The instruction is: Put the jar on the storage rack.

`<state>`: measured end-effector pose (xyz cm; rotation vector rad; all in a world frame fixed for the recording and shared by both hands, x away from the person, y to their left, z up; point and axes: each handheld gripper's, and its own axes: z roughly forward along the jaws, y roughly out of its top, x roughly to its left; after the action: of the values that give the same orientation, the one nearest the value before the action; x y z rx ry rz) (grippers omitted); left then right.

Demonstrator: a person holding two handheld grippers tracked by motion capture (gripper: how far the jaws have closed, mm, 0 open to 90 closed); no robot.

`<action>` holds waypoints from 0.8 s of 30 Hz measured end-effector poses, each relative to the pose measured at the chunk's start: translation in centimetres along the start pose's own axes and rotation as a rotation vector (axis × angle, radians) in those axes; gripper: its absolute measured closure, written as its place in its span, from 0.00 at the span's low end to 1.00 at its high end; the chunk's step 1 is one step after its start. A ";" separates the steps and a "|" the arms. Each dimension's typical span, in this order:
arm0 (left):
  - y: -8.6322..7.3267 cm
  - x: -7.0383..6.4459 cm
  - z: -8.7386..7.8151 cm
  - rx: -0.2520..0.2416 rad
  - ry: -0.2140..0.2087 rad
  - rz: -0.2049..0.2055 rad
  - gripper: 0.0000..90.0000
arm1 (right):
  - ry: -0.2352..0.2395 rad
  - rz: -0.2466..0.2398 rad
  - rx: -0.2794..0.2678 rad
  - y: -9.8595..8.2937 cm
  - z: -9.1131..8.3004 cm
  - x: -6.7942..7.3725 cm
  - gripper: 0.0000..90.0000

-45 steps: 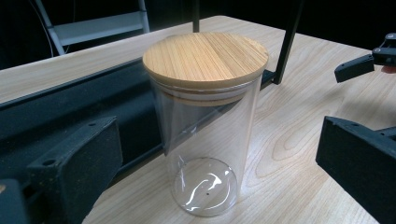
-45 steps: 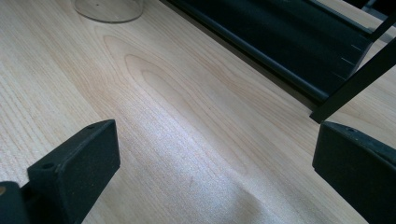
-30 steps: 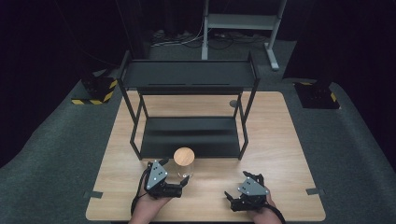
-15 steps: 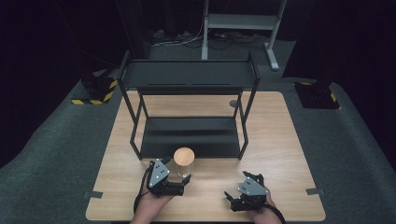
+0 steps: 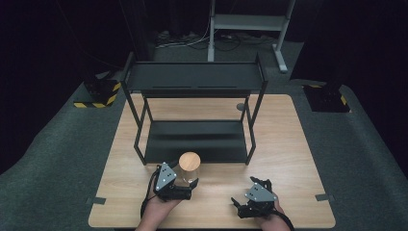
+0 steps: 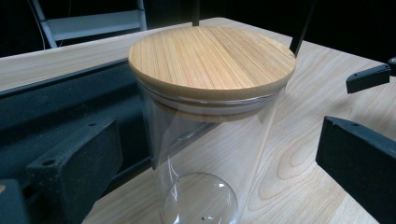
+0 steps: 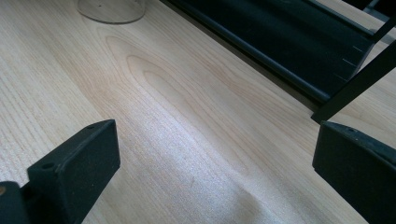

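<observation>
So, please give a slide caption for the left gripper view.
Open left claw straddling a clear glass jar with bamboo lid on the wooden table.

Black two-tier rack (image 5: 195, 108) stands on wooden table (image 5: 288, 144).

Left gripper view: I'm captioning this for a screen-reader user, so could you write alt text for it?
A clear glass jar with a round bamboo lid stands upright on a light wooden table, between the open black jaws of the left gripper, which do not touch it. A black metal rack sits behind it to the left.
</observation>
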<state>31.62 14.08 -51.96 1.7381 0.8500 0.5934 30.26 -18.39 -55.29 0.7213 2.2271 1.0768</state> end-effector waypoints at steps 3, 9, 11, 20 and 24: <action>0.0 0.1 0.1 0.000 -0.002 0.000 0.01 | 0.000 0.001 0.000 0.0 0.0 0.0 0.00; -0.1 0.0 0.6 -0.005 -0.002 -0.009 0.01 | 0.001 0.001 -0.001 0.0 0.0 0.0 0.00; 0.0 0.0 0.7 -0.004 -0.003 -0.009 0.01 | 0.001 0.001 0.000 0.0 0.0 0.0 0.00; 0.2 0.2 1.2 -0.006 0.002 -0.013 0.03 | 0.001 0.001 -0.001 0.0 0.0 0.0 0.00; 0.2 0.4 1.4 0.004 -0.001 -0.005 0.04 | 0.002 0.001 0.000 0.0 0.0 0.0 0.00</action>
<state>32.90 13.50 -52.23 1.7393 0.8553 0.5872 30.25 -18.39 -55.29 0.7211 2.2288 1.0790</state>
